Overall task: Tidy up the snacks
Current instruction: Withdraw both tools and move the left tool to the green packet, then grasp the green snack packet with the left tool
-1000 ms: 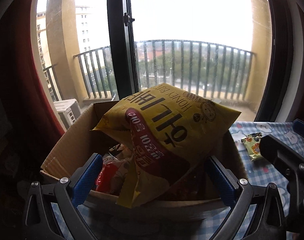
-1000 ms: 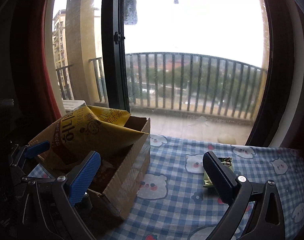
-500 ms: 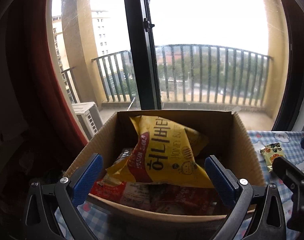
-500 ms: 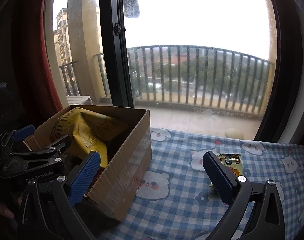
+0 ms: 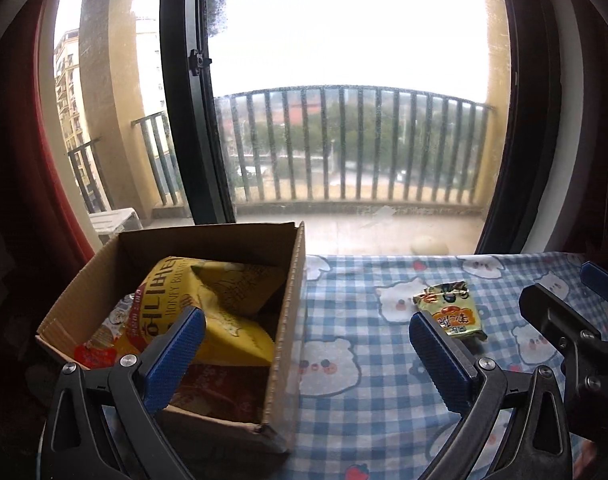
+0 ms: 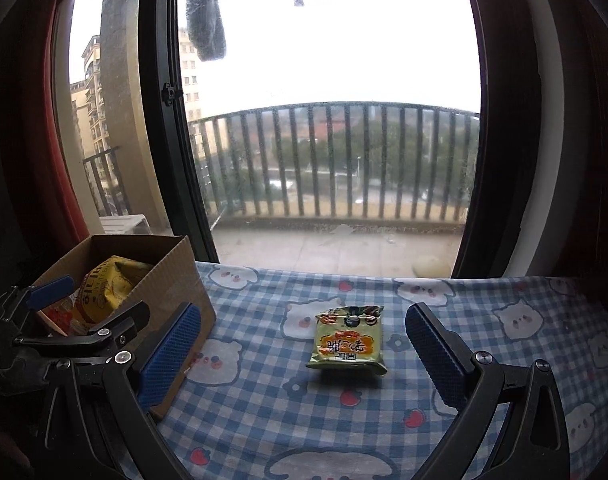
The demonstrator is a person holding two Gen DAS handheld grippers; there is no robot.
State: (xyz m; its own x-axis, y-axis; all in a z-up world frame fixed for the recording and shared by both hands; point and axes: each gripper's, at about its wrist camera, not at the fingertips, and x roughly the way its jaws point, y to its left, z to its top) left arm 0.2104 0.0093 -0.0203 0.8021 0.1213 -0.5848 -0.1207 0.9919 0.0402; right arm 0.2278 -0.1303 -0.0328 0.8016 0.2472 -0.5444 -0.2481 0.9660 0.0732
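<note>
Spreading wide with nothing between its blue pads, the right gripper (image 6: 304, 354) hangs just above the checked tablecloth (image 6: 384, 420), and the small green snack packet (image 6: 349, 340) lies flat on the cloth straight ahead, in line with the gap between the two fingers but a little beyond their tips, touching neither. The left gripper (image 5: 306, 354) is likewise wide apart and empty; its left finger overlaps the cardboard box (image 5: 286, 320), its right finger sits just short of the same packet (image 5: 452, 314). Farther left, the open box stands on the cloth, well apart from the packet, holding a yellow chip bag (image 5: 208, 312) atop red wrappers (image 5: 94, 350). Beyond the table, a window frame (image 6: 164, 120) and balcony railing (image 6: 344, 160) stand against bright sky.
</note>
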